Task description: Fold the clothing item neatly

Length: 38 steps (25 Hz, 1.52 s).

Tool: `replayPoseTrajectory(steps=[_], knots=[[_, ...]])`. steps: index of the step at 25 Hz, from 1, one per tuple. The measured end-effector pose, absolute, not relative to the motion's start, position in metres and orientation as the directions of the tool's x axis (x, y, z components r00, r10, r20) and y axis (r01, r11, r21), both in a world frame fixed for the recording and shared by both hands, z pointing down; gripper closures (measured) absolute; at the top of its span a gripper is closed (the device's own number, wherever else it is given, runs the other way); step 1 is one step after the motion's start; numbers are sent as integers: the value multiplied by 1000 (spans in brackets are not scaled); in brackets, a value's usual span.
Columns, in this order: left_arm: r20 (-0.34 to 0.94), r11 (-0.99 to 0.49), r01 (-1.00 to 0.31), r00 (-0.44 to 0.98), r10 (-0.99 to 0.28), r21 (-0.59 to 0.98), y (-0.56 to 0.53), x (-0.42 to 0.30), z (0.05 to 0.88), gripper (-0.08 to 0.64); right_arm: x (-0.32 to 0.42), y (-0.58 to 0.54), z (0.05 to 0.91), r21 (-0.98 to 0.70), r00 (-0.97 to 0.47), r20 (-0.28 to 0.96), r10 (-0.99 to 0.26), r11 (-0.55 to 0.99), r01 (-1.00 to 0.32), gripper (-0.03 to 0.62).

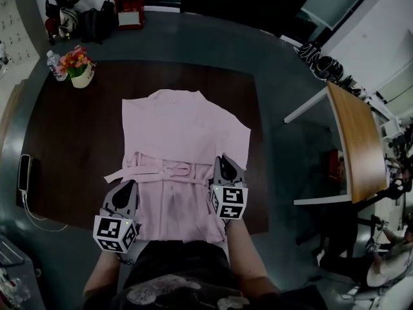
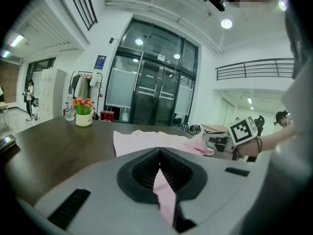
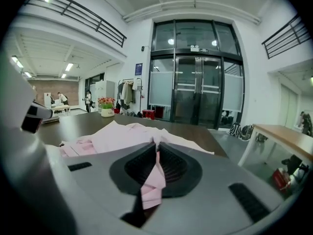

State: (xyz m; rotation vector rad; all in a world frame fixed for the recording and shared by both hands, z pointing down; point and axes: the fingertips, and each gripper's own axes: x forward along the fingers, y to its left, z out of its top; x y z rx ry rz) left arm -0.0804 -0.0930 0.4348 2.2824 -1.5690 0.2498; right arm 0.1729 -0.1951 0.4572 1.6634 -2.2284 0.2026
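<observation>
Clamped on cloth, both sides: the left gripper [image 2: 159, 166] is closed on a thin pinch of the pale pink fabric garment [image 1: 184, 131], with pink cloth seen squeezed between the ribbed pads. The right gripper [image 3: 156, 161] is closed the same way on a bunched pink edge.

The garment is laid flat mid-way across the dark brown wooden table [image 1: 71, 141], collar end far, hem end near, at the table's near edge. The grips are taken on its left and right side edges, on the near side of the pink tie belt [image 1: 164, 170] that crosses the waist. Step judged: the near half is about to be carried over the far half.

Risks judged from here:
- Both pinches look shallow. The cloth could be pulled out of the pads if the lift is jerked or the two sides are tensioned against each other.
- It cannot be told whether one layer or both is caught on either side. If only the top layer is held, the back panel would be left behind and the fold ruined.
- The grips are not level, the right one lying farther up the garment, so a skewed crease is likely unless this is corrected.
- The loose belt end at the left could be dragged and trapped inside the fold.

The white pot of pink and orange flowers [image 1: 80, 70] at the far left is well apart, so no clash is expected.
</observation>
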Motion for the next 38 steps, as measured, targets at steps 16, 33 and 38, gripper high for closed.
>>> replayPoseTrajectory(steps=[16,33,38], knots=[[298,-227,-967,253,-921,118,-116,-108,400,549,138,-218,389,75,-317,195,-928,337,-939,580],[325,-353,-922,387,-863,160,-180,-223,429,549,-62,-250,429,160,-354,332,-875,422,-893,580],[351,-356,-919,394,-850,170,-188,-241,442,549,-97,-241,495,252,-370,491,-788,536,-806,580]])
